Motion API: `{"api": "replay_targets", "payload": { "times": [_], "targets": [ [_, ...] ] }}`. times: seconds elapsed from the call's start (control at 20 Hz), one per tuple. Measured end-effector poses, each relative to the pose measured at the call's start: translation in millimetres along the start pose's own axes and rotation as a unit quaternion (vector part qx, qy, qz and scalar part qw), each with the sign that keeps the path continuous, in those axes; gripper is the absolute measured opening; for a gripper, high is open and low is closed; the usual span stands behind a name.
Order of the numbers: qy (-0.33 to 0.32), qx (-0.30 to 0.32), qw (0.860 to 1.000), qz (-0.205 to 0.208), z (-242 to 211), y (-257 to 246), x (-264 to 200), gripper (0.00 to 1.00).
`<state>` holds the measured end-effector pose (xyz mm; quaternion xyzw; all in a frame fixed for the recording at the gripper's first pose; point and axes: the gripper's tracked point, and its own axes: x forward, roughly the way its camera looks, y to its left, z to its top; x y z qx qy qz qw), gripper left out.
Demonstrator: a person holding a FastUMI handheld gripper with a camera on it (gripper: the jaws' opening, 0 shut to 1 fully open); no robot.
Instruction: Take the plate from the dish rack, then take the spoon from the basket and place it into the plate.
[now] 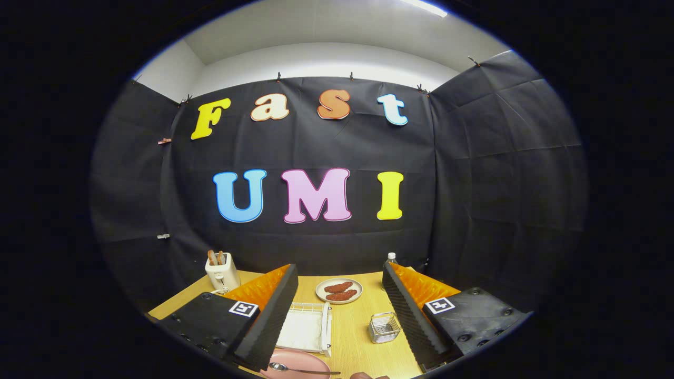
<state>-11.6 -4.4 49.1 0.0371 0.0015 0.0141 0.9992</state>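
Here the gripper [337, 321] is hanging above the wooden table [363, 337] with its fingers [274, 310] spread wide apart and gripping nothing. Between them, the white dish rack [305, 329] is lying close to the left finger, and the small wire basket [384, 327] is standing near the right finger. The pink plate [295, 364] is sitting just below the rack, at the near edge of the table, and the spoon [300, 369] is lying across it. Beyond the fingers, a plate of sausages [338, 290] is resting near the far edge, with bare wood around it. A white toaster [222, 271] is standing at the far left corner.
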Motion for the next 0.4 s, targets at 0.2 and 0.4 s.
{"api": "replay_targets", "payload": {
  "times": [0.2,0.4],
  "targets": [
    [0.003,0.003,1.000,0.007,-1,3,5,0.99],
    [0.006,0.007,1.000,0.015,-2,7,12,0.99]
  ]
}}
